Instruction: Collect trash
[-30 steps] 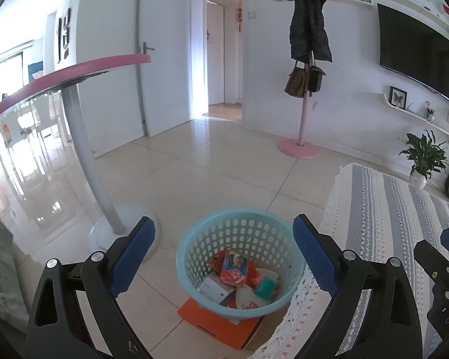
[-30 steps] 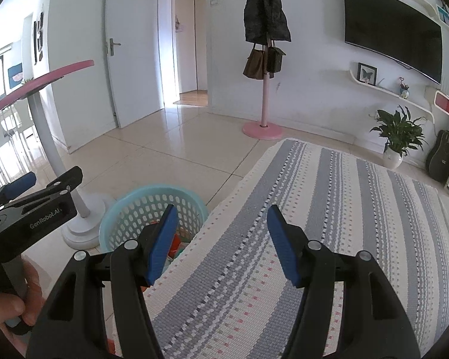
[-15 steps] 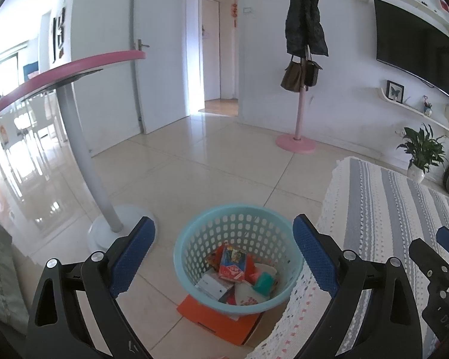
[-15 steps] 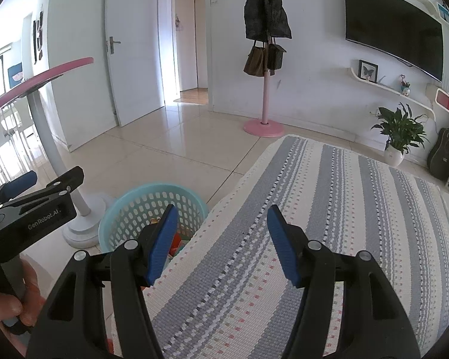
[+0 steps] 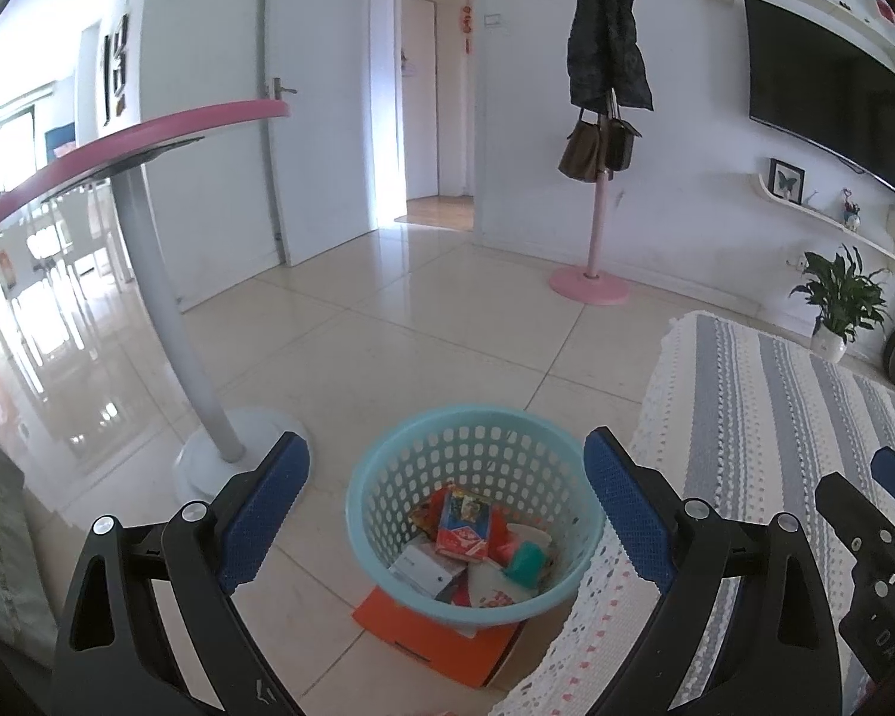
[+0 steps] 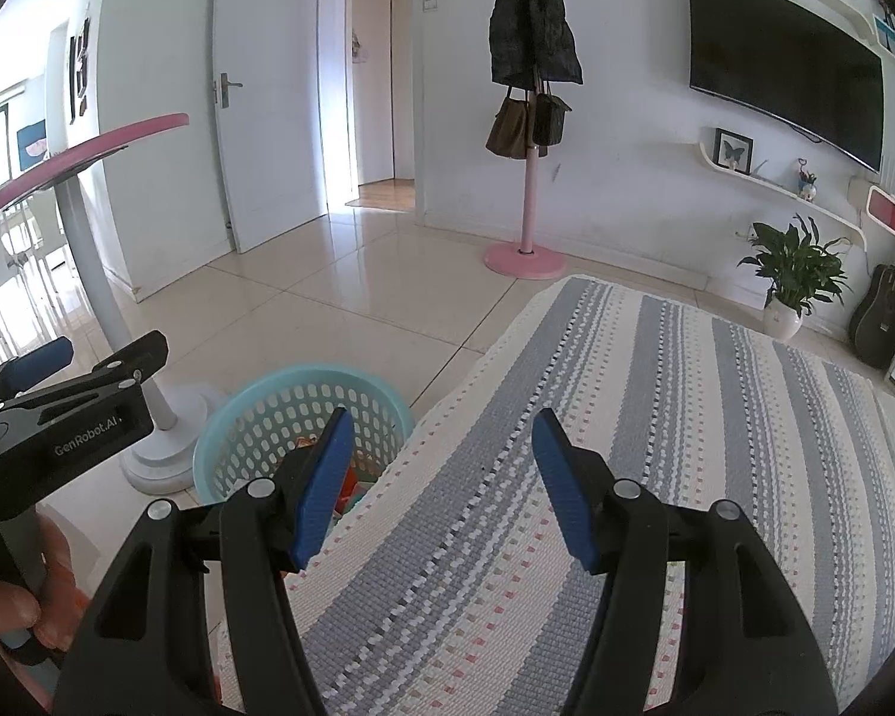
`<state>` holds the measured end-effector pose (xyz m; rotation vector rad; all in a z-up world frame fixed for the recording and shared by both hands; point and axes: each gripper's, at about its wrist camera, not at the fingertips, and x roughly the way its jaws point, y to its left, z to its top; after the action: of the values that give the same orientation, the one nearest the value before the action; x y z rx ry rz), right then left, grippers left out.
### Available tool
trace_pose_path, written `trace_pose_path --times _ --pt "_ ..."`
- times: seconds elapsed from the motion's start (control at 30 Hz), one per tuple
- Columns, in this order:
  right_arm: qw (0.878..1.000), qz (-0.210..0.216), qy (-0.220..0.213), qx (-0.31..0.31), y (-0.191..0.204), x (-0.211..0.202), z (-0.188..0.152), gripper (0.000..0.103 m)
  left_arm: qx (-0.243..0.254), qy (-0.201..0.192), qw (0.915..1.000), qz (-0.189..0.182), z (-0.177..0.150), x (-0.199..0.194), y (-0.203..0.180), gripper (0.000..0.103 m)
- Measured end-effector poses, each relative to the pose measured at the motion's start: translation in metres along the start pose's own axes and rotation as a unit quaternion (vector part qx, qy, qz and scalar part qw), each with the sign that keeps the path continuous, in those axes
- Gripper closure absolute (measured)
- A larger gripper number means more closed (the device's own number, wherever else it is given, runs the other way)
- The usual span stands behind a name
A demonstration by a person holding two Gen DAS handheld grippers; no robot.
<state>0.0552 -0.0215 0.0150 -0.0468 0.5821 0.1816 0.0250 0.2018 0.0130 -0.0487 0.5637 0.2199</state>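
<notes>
Right gripper over the striped cloth, basket at lower left

The right gripper (image 6: 435, 489) fills the bottom of the frame, blue pads spread wide with nothing between them, above a grey-and-cream striped cloth (image 6: 656, 447). Left of it sits the turquoise basket (image 6: 256, 417); the left gripper (image 6: 59, 411) enters at the far-left edge.

Hidden and cut-off parts around the basket

The basket (image 5: 474, 513) is covering most of the orange box (image 5: 429, 635); the striped cloth (image 6: 656, 477) is hiding the basket's right side, and trash labels are reading too small.
</notes>
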Motion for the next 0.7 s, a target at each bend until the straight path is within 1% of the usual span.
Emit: trace_pose_path --times 0.1,0.7 --pt "1.000 0.000 0.000 -0.001 0.0007 -0.0001 -0.0003 0.045 0.004 0.008 1.0000 -0.001 -0.0011 0.0024 -0.0017 0.012" --pt "1.000 0.001 0.002 -0.001 0.0029 0.0009 0.0003 0.045 0.007 0.002 1.0000 0.005 -0.0002 0.0009 -0.0021 0.012"
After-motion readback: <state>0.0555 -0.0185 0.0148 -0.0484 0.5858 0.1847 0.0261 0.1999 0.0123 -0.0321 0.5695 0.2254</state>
